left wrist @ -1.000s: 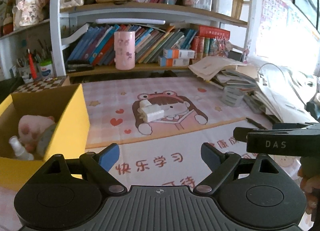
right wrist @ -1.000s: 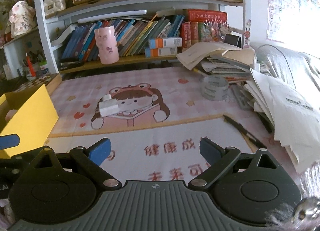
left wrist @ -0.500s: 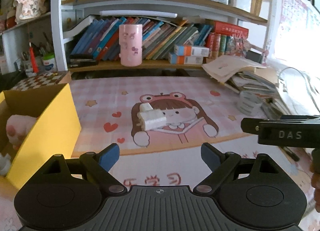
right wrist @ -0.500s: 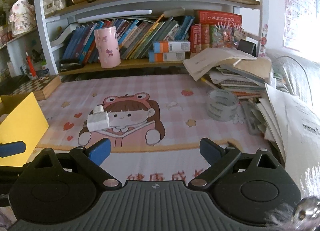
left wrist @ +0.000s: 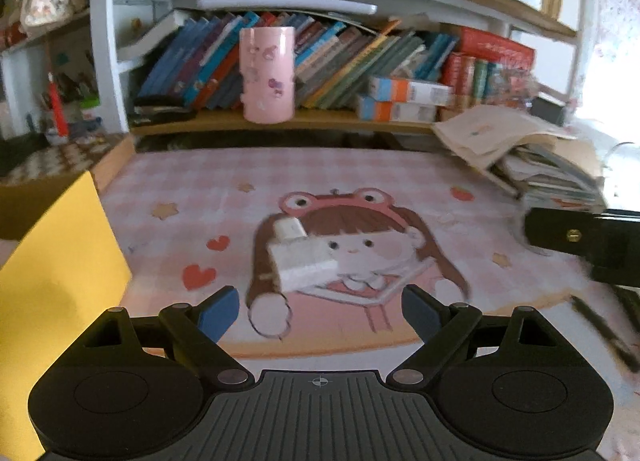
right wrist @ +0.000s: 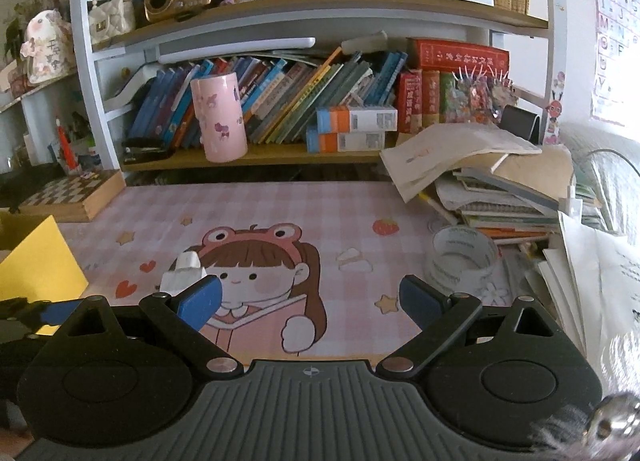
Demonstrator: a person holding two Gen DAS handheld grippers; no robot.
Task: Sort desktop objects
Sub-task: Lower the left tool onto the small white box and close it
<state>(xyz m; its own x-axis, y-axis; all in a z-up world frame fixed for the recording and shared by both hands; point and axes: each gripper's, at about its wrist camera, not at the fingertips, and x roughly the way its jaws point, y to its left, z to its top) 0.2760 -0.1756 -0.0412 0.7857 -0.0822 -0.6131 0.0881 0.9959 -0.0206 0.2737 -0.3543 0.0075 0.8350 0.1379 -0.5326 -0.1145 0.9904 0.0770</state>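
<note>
On the pink counter mat (left wrist: pixel 360 177) lies a white charger (left wrist: pixel 300 261); the left tool (left wrist: pixel 320 311) and right tool (right wrist: pixel 310 297) both gape empty, probably to grasp it.

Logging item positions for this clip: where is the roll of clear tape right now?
In the right wrist view the roll of clear tape lies on the pink desk mat at right, just in front of the stack of books and papers.

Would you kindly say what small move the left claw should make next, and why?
Probably ease the left claw forward and down toward the white charger. Its jaws stand open and empty, the charger lies free on the pink mat just ahead, and the yellow box waits to the left.
</note>
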